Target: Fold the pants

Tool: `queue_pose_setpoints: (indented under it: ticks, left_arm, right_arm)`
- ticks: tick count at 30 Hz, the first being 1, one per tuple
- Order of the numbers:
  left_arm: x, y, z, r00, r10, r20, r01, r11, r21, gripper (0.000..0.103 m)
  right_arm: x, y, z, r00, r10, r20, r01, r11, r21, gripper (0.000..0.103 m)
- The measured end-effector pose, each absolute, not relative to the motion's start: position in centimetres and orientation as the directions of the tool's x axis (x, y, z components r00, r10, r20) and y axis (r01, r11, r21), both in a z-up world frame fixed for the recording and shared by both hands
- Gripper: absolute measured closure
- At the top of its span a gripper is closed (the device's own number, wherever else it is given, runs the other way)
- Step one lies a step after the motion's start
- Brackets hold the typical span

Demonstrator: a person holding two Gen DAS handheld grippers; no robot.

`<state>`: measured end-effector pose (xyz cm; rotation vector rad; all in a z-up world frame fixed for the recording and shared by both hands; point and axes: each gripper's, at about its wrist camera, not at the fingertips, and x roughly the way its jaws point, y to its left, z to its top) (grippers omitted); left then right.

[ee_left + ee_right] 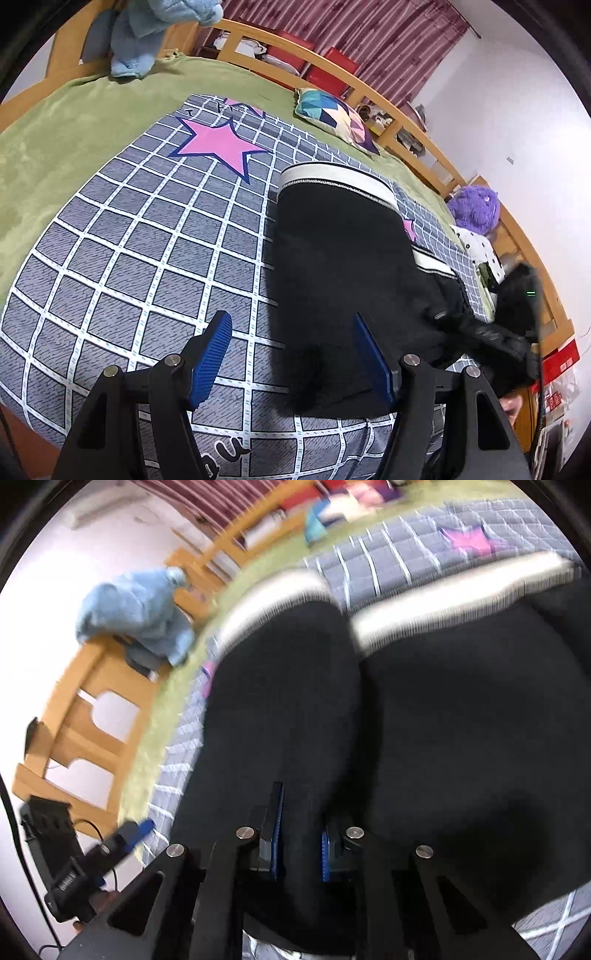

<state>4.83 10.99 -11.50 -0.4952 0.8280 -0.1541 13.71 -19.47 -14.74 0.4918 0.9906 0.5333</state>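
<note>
Black pants (343, 280) lie on the gray checked sheet (140, 236) of the bed, folded lengthwise; long axis runs from the white waistband (332, 177) at the far end toward the camera, fuzzy near end right at the left gripper. In the right wrist view the pants (461, 720) fill most of the frame, white band (454, 598) far, picture blurred.

Left gripper (291, 354) tilted down over the bed, jaws spread, blue pads (212, 358) apart; the near end of the pants sits between them, toward the right finger, not pinched. Right gripper (299, 838) also angled down, jaws pressed together on a fold of the black cloth. It shows in the left view too (491, 336), at the pants' right edge.

Around: green blanket (66, 140), pink star (218, 144), patterned cushion (332, 114), blue plush (147, 33), purple plush (476, 208), wooden bed rail (373, 96), red curtain (354, 26). Nothing lies on the pants.
</note>
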Motion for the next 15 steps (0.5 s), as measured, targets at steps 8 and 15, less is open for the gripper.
queue_pose_setpoints:
  ticks: [8, 15]
  left_arm:
    - [6.0, 8.0, -11.9, 0.639, -0.318, -0.700, -0.028, 0.900, -0.435, 0.038]
    - [6.8, 2.8, -11.0, 0.603, -0.345, -0.719, 0.063, 0.919, -0.388, 0.038]
  right_arm:
    - [12.4, -26.4, -6.4, 0.645, 0.493, -0.584, -0.253, 0.859, 0.446, 0.090]
    - [13.0, -38.4, -8.0, 0.719, 0.308, -0.623, -0.084, 0.928, 0.363, 0.090]
